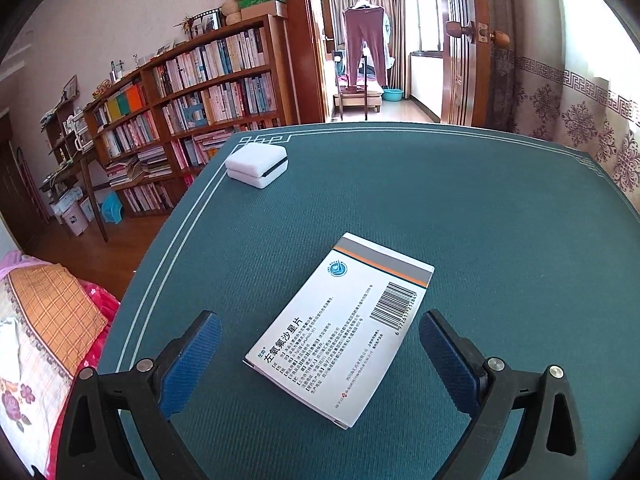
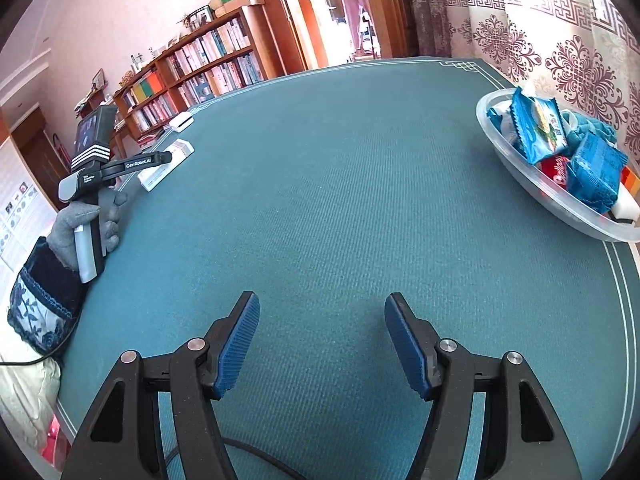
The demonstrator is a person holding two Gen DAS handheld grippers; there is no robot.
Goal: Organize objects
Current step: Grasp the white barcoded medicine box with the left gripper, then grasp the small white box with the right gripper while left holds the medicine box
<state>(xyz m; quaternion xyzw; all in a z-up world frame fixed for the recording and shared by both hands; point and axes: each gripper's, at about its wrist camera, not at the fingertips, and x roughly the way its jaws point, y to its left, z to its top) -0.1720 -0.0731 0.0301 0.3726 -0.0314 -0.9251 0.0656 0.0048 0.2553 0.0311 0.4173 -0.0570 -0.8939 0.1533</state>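
Printed in bold Chinese on the white medicine box (image 1: 340, 332) at lower centre: "左氧氟沙星片", beside a barcode with digits too small to trust. Marked "GenRobot.AI" in white along the left gripper (image 2: 166, 157), seen at left.

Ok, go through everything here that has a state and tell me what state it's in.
Left gripper: open, straddling the box, pads clear.
Right gripper: open, empty.
Medicine box: closed, lying flat.
White case: closed.
Plastic bowl: filled with packets.
Door: open.
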